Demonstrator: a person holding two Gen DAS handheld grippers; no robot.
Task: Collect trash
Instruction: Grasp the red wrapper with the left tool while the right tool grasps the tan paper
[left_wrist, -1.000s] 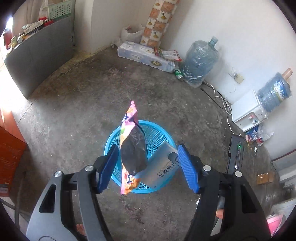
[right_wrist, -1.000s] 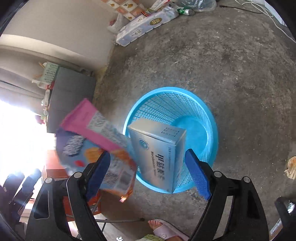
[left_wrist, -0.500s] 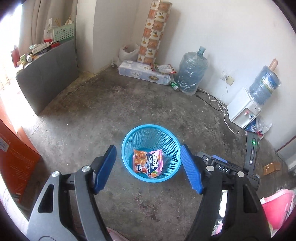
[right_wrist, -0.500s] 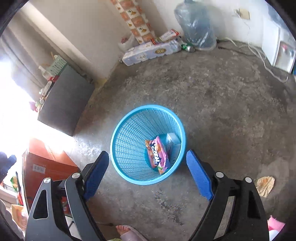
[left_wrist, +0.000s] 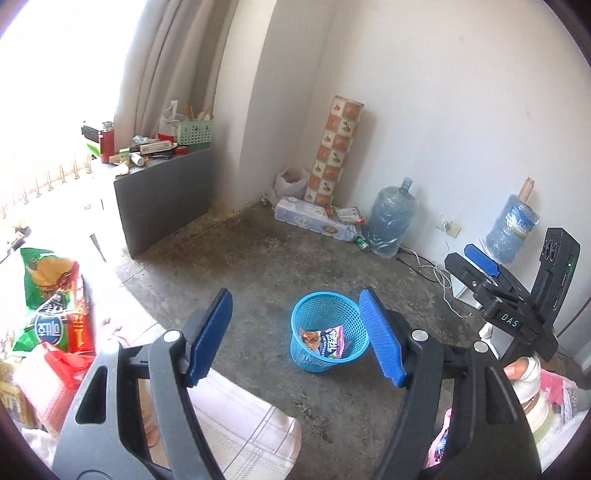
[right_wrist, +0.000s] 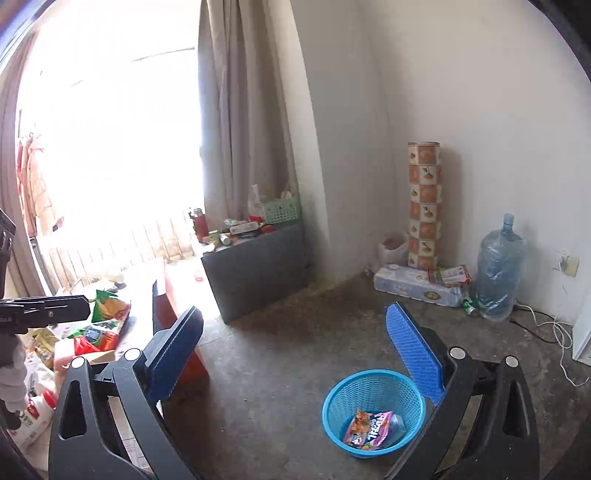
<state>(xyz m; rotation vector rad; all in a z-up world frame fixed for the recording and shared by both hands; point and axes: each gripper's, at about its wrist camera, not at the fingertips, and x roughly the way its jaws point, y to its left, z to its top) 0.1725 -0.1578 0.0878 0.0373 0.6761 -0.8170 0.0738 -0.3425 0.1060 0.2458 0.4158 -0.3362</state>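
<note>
A blue mesh basket (left_wrist: 328, 306) (right_wrist: 373, 376) stands on the concrete floor, well below and ahead of both grippers. Inside it lie an orange-and-pink snack bag (left_wrist: 325, 341) (right_wrist: 369, 428) and a pale blue box (right_wrist: 398, 421), whose edge shows beside the bag. My left gripper (left_wrist: 294, 295) is open with nothing between its blue pads. My right gripper (right_wrist: 293, 310) holds nothing and its jaws are opening wide. In the left wrist view the right gripper (left_wrist: 480, 273) also appears at the right, held in a hand (left_wrist: 524, 373).
A table at the left carries several snack packets (left_wrist: 51, 306) (right_wrist: 103, 328). A dark cabinet (left_wrist: 166, 199) stands by the curtain. Along the wall lie a toilet-roll pack (left_wrist: 314, 221), a can (left_wrist: 364, 245), a water bottle (left_wrist: 391, 218) and a white cable (right_wrist: 554, 332). A plaid-clad leg (left_wrist: 240, 424) is below.
The snack bag and the box dropped from the grippers into the basket. Both grippers then rose and pulled back, tilting up towards the room. The right jaws widened.
</note>
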